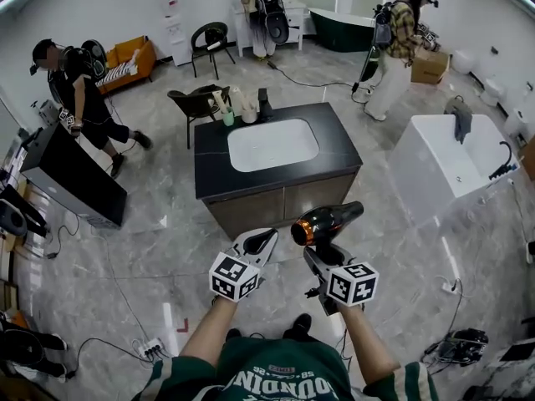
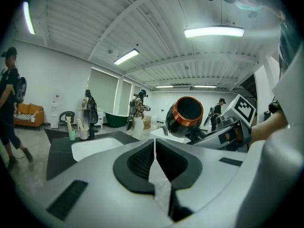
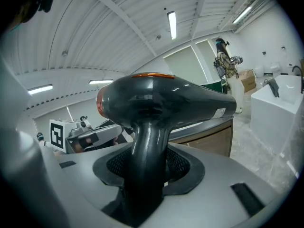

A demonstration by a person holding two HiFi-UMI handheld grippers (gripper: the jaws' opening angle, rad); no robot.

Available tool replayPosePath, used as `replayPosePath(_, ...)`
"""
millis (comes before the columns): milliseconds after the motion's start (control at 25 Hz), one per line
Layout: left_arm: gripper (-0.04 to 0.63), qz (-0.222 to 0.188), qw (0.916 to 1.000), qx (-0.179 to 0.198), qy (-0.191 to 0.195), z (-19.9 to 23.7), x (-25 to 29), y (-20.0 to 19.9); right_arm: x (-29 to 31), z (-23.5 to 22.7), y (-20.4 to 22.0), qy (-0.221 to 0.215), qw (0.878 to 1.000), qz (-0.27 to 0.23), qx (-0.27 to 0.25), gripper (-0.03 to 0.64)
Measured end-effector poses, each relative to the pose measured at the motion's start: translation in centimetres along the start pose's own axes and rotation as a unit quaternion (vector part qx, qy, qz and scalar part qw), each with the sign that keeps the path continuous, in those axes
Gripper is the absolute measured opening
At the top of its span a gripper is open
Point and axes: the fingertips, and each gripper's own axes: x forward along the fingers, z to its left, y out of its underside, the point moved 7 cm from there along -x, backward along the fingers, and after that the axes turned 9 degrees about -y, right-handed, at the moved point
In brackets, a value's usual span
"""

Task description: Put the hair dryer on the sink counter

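Carrying was judged the step in hand: the hair dryer (image 1: pixel 328 221) was gripped by its handle in the right tool (image 1: pixel 318 256), over the floor just short of the desk (image 1: pixel 338 144). The left tool (image 1: pixel 264 241) was closed on nothing. Next, a forward reach would be needed, and the dryer laid beside the basin (image 1: pixel 272 144).

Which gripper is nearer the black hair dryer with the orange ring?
Right. The right gripper is shut on the black hair dryer by its handle; the left gripper, shut and empty, is off to the dryer's left, not touching.
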Motion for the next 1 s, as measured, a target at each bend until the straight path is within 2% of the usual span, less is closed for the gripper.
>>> replayPosePath(200,0.021,-0.003,0.9997,-0.007,-0.022,-2.4,3.0,-0.4,-1.9,-3.4,-1.1,-0.013,1.0,0.01,0.0,0.199)
replayPosePath(400,0.021,0.007,0.9997,0.001,-0.025,-3.8,4.8,-0.5,-3.0,-6.1,-1.4,-0.011,1.0,0.017,0.002,0.199)
replayPosePath(720,0.021,0.006,0.9994,0.005,-0.033,-3.2,7.6,-0.9,-2.4,-9.0,-2.2,-0.012,1.0,0.015,0.013,0.199)
replayPosePath(1000,0.021,-0.004,0.9995,0.001,-0.033,-0.4,13.2,-1.1,1.5,-13.2,-5.0,-0.013,1.0,0.021,0.005,0.199)
